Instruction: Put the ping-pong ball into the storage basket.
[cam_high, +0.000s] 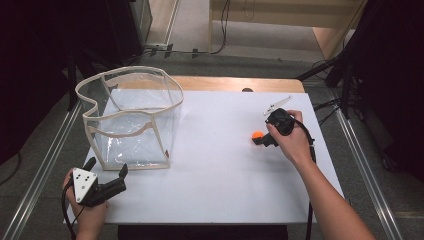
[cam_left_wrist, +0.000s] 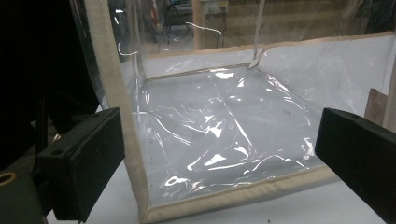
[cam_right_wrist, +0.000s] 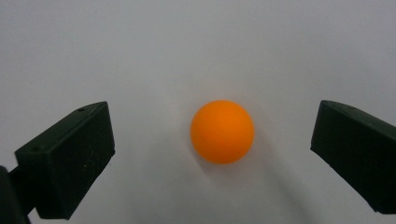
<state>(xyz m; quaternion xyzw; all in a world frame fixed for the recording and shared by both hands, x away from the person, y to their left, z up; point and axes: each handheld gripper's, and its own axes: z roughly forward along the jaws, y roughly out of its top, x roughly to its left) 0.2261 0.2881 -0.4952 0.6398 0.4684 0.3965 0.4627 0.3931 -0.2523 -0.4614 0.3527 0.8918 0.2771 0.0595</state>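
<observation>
a small, smooth orange ball (cam_high: 257, 135) lies on the white tabletop (cam_high: 225, 180), on its right half and well apart from the clear plastic bag. in the high view the right gripper (cam_high: 260, 138) comes down on it from the near right, held in the person's right hand (cam_high: 292, 142), and the ball shows just at the tip of the black tool. in the right gripper view the orange ball (cam_right_wrist: 222, 131) sits between the two black jaws, a little nearer the right one, with bare white surface on either side of it. the jaws stand wide apart and neither touches the ball. a faint shadow spreads beneath the ball.

a tall, open-topped bag of clear plastic with cream fabric edging (cam_high: 131, 117) stands upright on the left half of the table, its rim wavy and its walls glinting. the left gripper (cam_high: 106, 171) sits at the near left corner of the table, gripped in the left hand (cam_high: 87, 212), with a grey three-cornered plate (cam_high: 83, 182) on top. its jaws are spread open and point at the bag's near bottom edge, just beside it. in the left gripper view the bag (cam_left_wrist: 219, 135) is close in front, its cream corner seam rising just beside the left jaw and its lower hem running across between the two jaws; whether either jaw touches the fabric cannot be told. nothing is clamped in this gripper.
</observation>
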